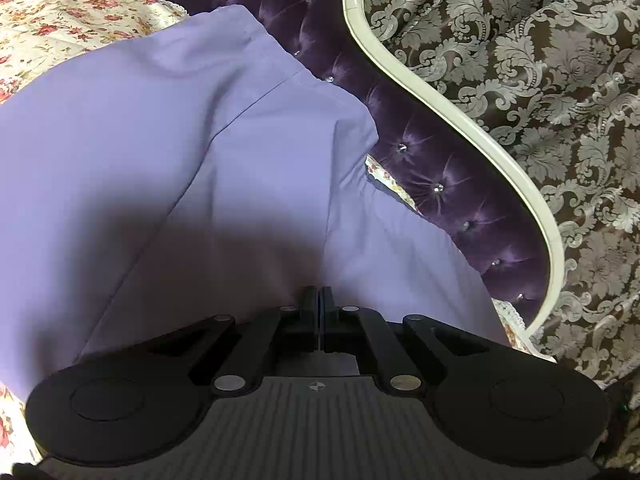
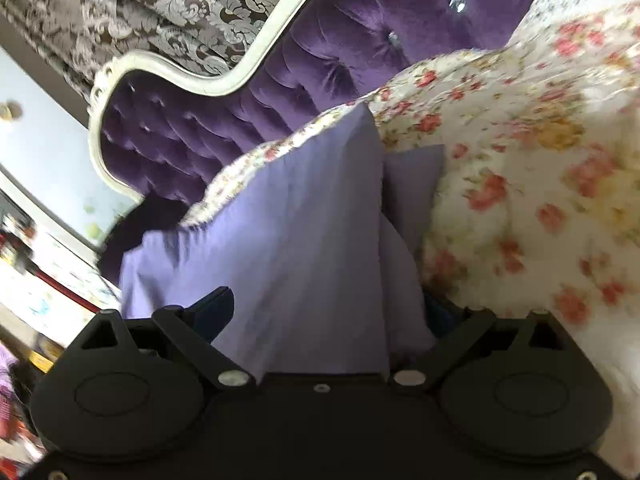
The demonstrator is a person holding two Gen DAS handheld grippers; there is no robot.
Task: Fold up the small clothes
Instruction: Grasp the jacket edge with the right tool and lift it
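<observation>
A lavender garment (image 1: 180, 152) lies spread on a floral bedspread (image 1: 60, 20); a seam runs across it and its far corner reaches the purple headboard. My left gripper (image 1: 321, 296) is shut low over the garment, its jaws together on the cloth's near edge. In the right wrist view the same lavender garment (image 2: 304, 248) is bunched up between my right gripper's (image 2: 332, 304) wide-apart fingers (image 2: 216, 304). The cloth drapes over the gripper body and hides the right finger. The view is blurred.
A tufted purple headboard (image 1: 440, 184) with a cream frame (image 1: 480, 136) curves along the bed's far side. Brown damask wallpaper (image 1: 540, 80) is behind it. The floral bedspread (image 2: 520, 180) rises to the right in the right wrist view. A cluttered room edge (image 2: 32, 280) shows at far left.
</observation>
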